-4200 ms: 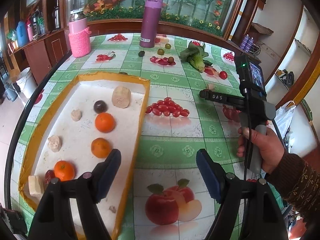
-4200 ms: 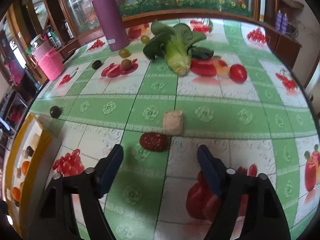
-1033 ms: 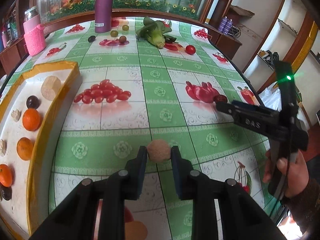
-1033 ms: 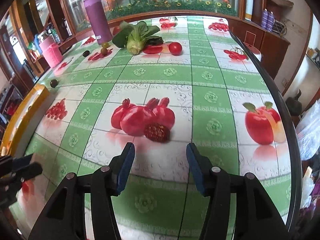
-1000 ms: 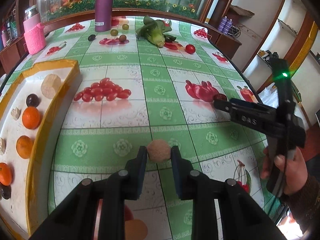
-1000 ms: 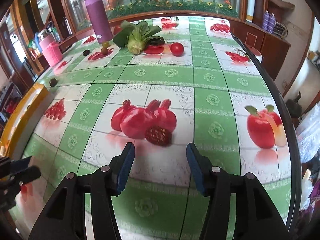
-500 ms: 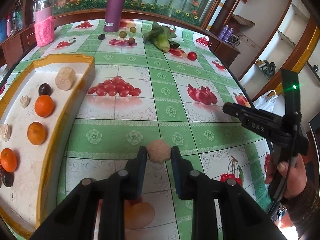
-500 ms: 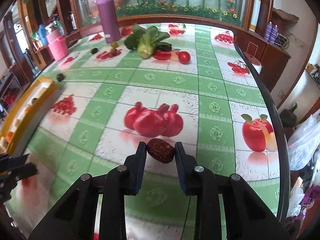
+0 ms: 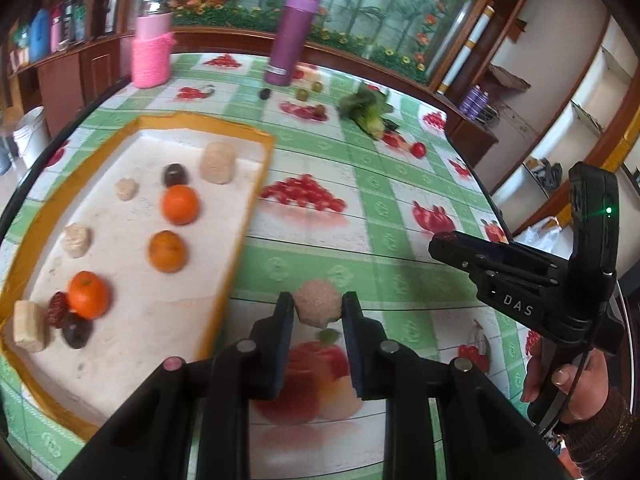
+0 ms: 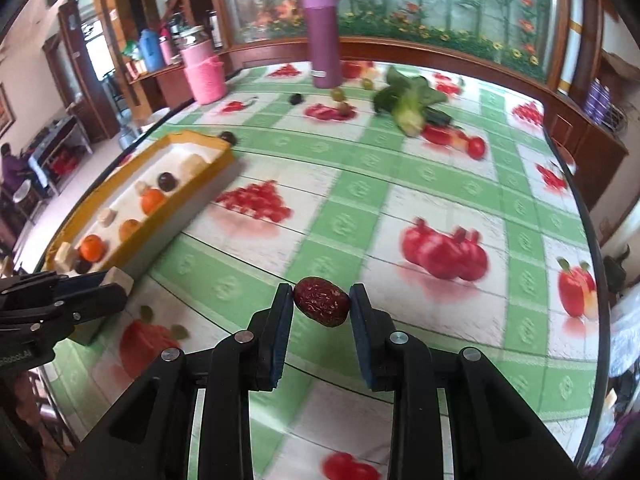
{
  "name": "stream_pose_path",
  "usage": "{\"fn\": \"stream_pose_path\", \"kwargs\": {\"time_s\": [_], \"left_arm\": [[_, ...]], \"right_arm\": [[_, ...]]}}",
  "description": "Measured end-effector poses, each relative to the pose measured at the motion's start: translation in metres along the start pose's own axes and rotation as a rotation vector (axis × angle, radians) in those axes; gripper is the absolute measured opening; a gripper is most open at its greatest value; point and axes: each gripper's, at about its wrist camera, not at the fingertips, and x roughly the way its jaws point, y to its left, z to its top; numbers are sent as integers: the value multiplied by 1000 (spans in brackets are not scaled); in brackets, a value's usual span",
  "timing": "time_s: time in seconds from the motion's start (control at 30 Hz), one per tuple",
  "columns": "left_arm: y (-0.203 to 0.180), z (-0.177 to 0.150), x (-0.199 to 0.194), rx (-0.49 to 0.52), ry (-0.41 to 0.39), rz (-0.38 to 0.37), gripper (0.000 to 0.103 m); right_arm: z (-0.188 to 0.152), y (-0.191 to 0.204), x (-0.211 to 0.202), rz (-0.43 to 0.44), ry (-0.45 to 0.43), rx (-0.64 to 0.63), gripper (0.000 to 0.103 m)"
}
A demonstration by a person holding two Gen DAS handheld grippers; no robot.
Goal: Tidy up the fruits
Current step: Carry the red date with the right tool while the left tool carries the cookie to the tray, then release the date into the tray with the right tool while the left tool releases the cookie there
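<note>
My left gripper [image 9: 318,301] is shut on a round beige chunk [image 9: 318,310], held above the fruit-print tablecloth just right of the yellow-rimmed white tray [image 9: 249,216]. In the tray lie three oranges [image 9: 180,204], dark plums, beige chunks and a red date. My right gripper [image 10: 322,297] is shut on a wrinkled red date [image 10: 322,307], lifted off the cloth. In the left wrist view the right gripper [image 9: 440,242] sits to the right, held by a hand. The right wrist view shows the left gripper [image 10: 116,280] with its chunk beside the tray [image 10: 180,208].
At the table's far end stand a purple flask [image 9: 294,36] and a pink-wrapped jar [image 9: 152,56]. Near them lie bok choy [image 9: 370,114], a cherry tomato [image 9: 419,149] and small green and dark fruits [image 9: 302,94]. The round table's edge [image 10: 588,216] curves along the right.
The right gripper closed on the red date and lifted it off the cloth. Both grippers moved left towards the tray, each carrying its piece.
</note>
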Motion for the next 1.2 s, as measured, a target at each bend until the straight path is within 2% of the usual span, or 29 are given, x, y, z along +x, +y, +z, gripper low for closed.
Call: {"fn": "stream_pose_path", "kwargs": {"time_s": [0.3,0.5,0.7,0.9,1.2], "left_arm": [[78,-6,-31,-112,-41,134,27],[110,-20,-43,-153,-33,179,27],[119,-32,-40,-170,-3,171,27],[117,-32,-33,-160,20,151,27],[111,-31,-13,-138,66,150,27]], "right_arm": [[53,77,26,113,-18,-110,28],[79,134,50,170,1,-220,28],[87,188,79,225,50,-323,28],[83,222,106,223,105,-416,28],[75,221,129,199,164,-459,28]]}}
